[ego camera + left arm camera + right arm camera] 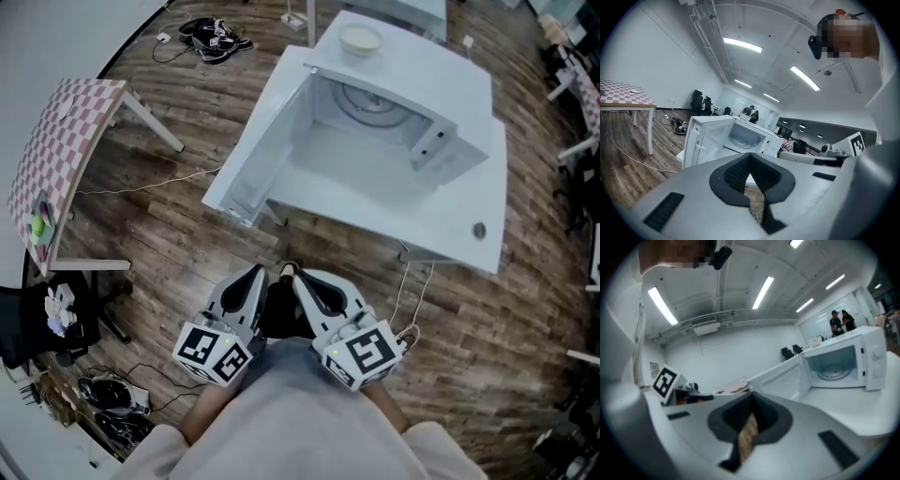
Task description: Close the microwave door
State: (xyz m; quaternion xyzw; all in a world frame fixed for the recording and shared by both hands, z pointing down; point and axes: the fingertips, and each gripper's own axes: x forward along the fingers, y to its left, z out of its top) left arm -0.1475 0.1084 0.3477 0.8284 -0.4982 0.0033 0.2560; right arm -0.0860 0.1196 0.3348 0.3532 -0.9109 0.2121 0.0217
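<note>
The white boxy microwave (394,122) sits on a white table (469,234) in front of me. Its white door (258,150) is wide open, swung out to the left side. I can see the round glass plate (375,103) inside. A small white bowl (360,39) rests on top. My left gripper (258,274) and my right gripper (292,276) are close to my body, well apart from the door. Both have their jaws pressed together and hold nothing. A pink checked table (61,141) stands to the left on the brown wood floor (169,262).
</note>
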